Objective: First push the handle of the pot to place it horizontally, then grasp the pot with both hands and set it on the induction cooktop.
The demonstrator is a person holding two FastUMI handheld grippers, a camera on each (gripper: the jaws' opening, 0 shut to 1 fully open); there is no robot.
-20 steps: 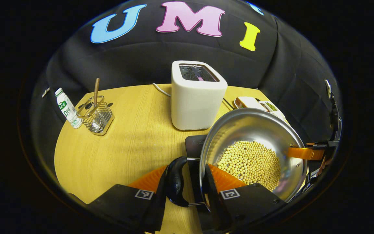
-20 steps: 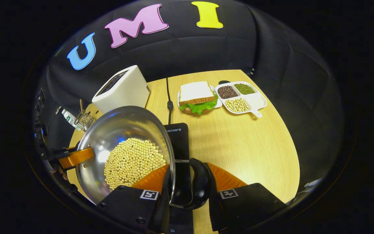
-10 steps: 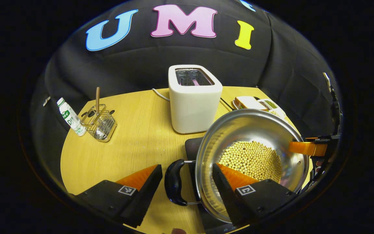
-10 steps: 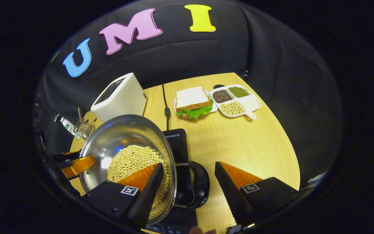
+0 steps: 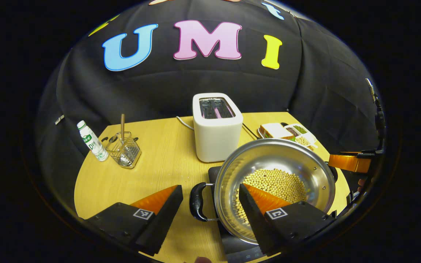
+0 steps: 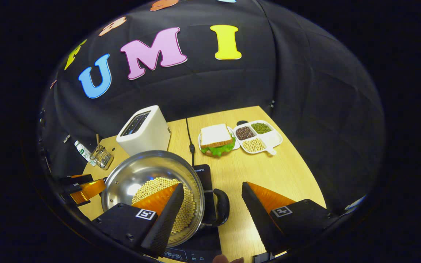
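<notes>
Left gripper (image 5: 210,193) with fingers spread wide, released, its gap straddling the pot's (image 5: 274,182) black left handle (image 5: 197,201) without touching it; right gripper (image 6: 212,191) likewise released, fingers apart on either side of the pot's right handle (image 6: 220,212). The steel pot, holding soybeans (image 5: 274,184), sits on the black induction cooktop (image 6: 205,171) at the near edge of the wooden table (image 5: 155,171). Beyond it stand a white toaster (image 5: 217,126), and farther right a sandwich (image 6: 216,140) and a divided dish (image 6: 257,137).
</notes>
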